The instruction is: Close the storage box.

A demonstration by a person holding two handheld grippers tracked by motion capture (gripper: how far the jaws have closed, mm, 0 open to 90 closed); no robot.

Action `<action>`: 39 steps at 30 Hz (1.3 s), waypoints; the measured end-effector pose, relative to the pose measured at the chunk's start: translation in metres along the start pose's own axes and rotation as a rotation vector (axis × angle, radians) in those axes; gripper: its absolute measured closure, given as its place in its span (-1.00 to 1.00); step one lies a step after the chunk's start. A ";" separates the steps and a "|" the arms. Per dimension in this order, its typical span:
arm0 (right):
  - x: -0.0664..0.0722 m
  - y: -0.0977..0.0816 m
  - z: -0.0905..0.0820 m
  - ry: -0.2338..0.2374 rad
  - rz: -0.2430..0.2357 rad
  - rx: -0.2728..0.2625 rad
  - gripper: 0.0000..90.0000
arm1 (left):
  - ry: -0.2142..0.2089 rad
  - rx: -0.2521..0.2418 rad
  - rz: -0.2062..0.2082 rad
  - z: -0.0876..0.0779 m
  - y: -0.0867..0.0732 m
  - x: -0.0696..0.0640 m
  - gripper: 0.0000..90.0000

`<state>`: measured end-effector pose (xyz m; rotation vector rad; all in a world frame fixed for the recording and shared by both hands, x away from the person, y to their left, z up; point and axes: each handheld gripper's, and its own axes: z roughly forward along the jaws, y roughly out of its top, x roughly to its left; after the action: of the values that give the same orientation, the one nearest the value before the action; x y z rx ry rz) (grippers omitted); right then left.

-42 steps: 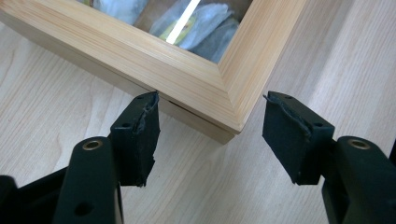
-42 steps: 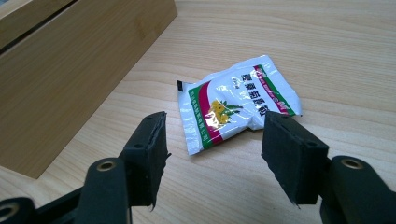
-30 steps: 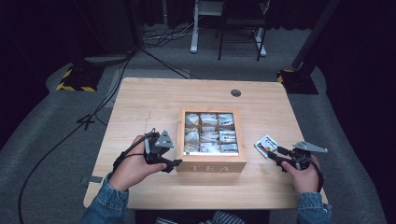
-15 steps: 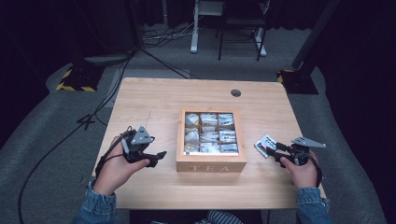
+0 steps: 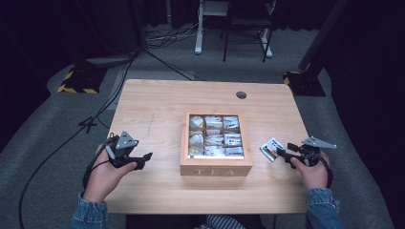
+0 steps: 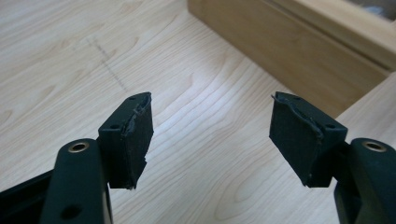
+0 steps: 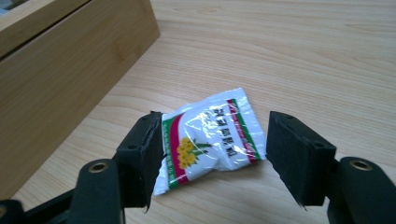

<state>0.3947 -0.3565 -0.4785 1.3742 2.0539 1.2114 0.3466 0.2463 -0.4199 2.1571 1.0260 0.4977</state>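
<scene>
Black-jawed left tool stands wide and empty over the pale wooden table, left of the square wooden tea box. Right tool, jaws just opening, straddles the released white tea sachet, lying outside; boxing it seemingly remains.

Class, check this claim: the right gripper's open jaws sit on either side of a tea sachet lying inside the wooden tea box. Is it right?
Not quite. The tea sachet lies on the table, outside the wooden tea box and beside it, not inside. The right gripper view shows this. The rest stands: the right gripper has its jaws open on either side of the sachet.
</scene>
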 end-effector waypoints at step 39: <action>-0.022 -0.024 0.003 -0.096 -0.025 0.094 -0.28 | 0.133 0.053 -0.229 0.061 -0.059 0.057 -0.48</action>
<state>0.3933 -0.3780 -0.5025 1.4152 2.0784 1.0304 0.3866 0.2917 -0.5023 2.0393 1.3548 0.5148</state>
